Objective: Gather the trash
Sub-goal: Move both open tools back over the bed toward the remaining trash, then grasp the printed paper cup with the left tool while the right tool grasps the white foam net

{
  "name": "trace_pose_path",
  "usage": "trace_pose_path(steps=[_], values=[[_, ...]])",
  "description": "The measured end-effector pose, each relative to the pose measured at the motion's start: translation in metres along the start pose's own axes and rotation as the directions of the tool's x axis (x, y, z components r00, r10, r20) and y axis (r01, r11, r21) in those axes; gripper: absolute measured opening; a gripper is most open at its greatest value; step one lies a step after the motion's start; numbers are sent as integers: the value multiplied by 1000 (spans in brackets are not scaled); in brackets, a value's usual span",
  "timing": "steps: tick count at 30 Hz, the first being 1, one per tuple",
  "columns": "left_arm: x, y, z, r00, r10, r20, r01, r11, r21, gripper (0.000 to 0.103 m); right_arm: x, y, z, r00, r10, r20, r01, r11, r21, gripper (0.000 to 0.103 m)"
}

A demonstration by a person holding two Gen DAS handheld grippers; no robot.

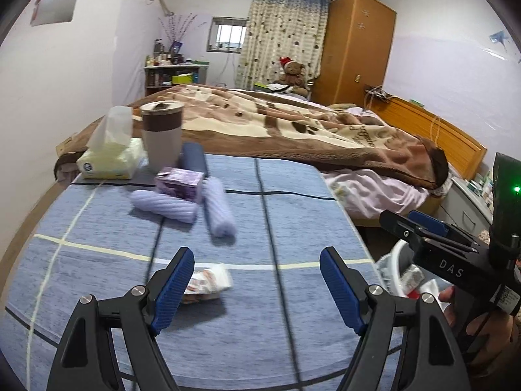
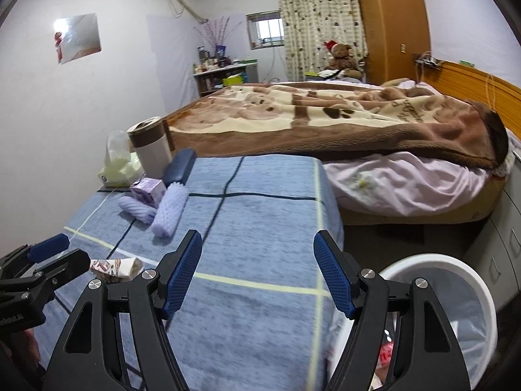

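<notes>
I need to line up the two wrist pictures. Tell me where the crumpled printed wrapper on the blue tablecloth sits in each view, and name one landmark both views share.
Left wrist view: the wrapper lies low and left of centre, just beside the left claw's left finger, not gripped.
Right wrist view: the wrapper lies at lower left, in front of the left claw's tips.
Shared landmark: the grey cup with brown band at the table's far left corner.

Blue-clothed table (image 1: 293,228) carries tissue box (image 1: 110,159), cup (image 1: 161,137), rollers (image 1: 218,208) — and a crumpled wrapper (image 1: 208,282)
</notes>
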State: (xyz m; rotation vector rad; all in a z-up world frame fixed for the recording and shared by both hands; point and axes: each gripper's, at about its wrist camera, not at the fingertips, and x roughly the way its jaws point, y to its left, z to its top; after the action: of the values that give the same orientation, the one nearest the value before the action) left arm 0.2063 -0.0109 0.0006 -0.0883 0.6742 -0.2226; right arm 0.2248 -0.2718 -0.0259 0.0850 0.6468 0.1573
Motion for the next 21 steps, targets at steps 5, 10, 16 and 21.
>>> trace_pose_path(steps=[5, 10, 16, 21], values=[[6, 32, -1, 999, 35, -15, -35, 999, -23, 80, 15, 15, 6, 1000, 26, -18, -26, 1000, -17, 73], [11, 56, -3, 998, 49, -26, -50, 998, -38, 80, 33, 34, 10, 998, 49, -44, -51, 998, -40, 73], [18, 72, -7, 998, 46, -46, -46, 999, 7, 80, 55, 48, 15, 995, 74, -69, -78, 995, -54, 73], [30, 81, -12, 996, 9, -91, -2, 997, 78, 80, 78, 58, 19, 990, 99, -103, -104, 994, -43, 73]])
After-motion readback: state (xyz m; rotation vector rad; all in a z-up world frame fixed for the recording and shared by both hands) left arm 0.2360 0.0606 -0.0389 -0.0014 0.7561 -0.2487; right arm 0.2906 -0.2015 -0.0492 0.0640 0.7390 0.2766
